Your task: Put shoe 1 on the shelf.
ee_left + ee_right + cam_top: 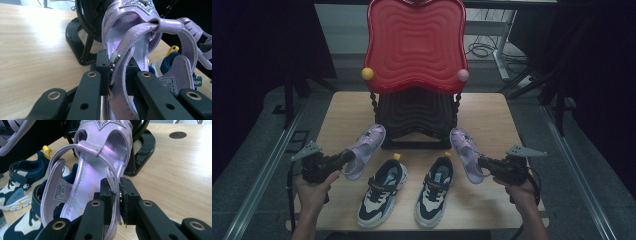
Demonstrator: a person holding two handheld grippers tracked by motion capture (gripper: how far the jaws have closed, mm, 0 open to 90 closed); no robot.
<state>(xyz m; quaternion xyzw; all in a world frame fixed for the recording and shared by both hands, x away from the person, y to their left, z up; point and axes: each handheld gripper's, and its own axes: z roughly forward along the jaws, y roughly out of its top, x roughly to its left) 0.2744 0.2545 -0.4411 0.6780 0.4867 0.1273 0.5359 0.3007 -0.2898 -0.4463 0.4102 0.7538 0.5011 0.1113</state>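
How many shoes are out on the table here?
4: a purple sandal in the left tongs, another purple sandal in the right tongs, and two sneakers side by side between them.

White label inside the heel strap of the purple sandal (175, 82) reads "HELLO K…", rest illegible; blue tag on the sneaker (198, 81) beside it shows "OOPY".

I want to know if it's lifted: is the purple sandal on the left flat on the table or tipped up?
Tipped up. The left sandal tilts with its toe raised, and the left gripper is clamped on its side strap.
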